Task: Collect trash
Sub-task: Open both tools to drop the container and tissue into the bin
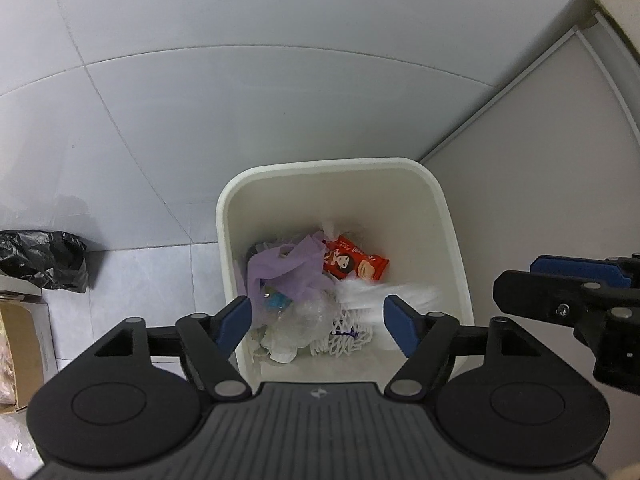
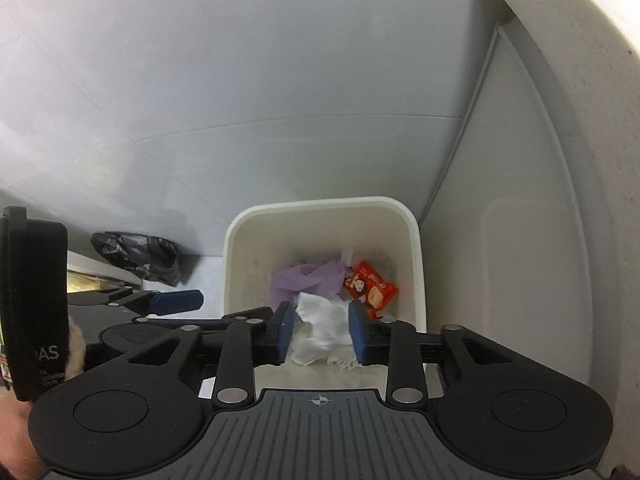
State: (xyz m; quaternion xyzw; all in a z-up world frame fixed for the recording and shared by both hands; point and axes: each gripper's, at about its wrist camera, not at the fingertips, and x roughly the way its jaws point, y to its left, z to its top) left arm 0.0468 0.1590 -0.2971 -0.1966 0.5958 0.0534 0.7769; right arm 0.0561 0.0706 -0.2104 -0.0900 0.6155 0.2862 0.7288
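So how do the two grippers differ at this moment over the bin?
The left gripper stands wide open with nothing between its pads, while the right gripper is narrower and has a white tissue between its pads. Whether the right one grips the tissue is unclear. Both hang above the white bin of trash.

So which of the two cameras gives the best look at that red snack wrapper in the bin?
The left wrist view: the red snack wrapper lies unobstructed in the bin. The right wrist view shows it smaller, its lower end hidden by that gripper's finger.
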